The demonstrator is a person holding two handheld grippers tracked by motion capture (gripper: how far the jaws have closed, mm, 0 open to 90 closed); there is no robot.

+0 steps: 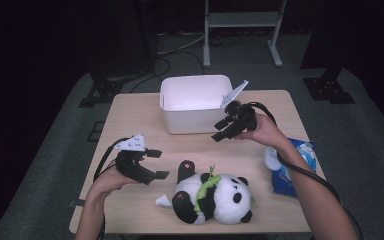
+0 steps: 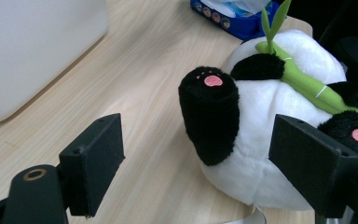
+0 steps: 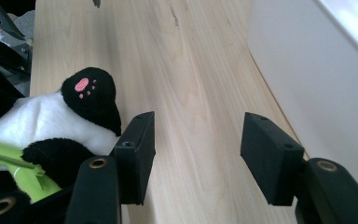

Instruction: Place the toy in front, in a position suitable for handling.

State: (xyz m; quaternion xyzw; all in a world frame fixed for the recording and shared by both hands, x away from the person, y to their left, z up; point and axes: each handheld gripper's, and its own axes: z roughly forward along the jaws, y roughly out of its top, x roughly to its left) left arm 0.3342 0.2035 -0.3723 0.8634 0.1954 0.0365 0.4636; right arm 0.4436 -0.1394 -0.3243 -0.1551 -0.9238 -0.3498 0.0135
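A black-and-white panda plush [image 1: 212,197] lies on its back near the front of the wooden table [image 1: 130,115], with a green bamboo sprig [image 1: 206,187] across its belly. My left gripper [image 1: 158,163] hovers just left of it, open, with nothing gripped. In the left gripper view the panda [image 2: 261,154] lies close ahead, and one black leg [image 2: 212,116] rises between the lines of the left gripper [image 2: 200,140] jaws without touching them. My right gripper [image 1: 219,130] is open and empty at the front right corner of the white bin [image 1: 195,102]. In the right gripper view, the right gripper [image 3: 200,135] has bare table between its jaws.
A blue packet [image 1: 292,167] with a white item [image 1: 271,157] on it lies at the table's right edge, under the right forearm. A small white tag [image 1: 162,201] lies by the panda's left side. The bin wall [image 3: 317,70] stands close to the right jaw.
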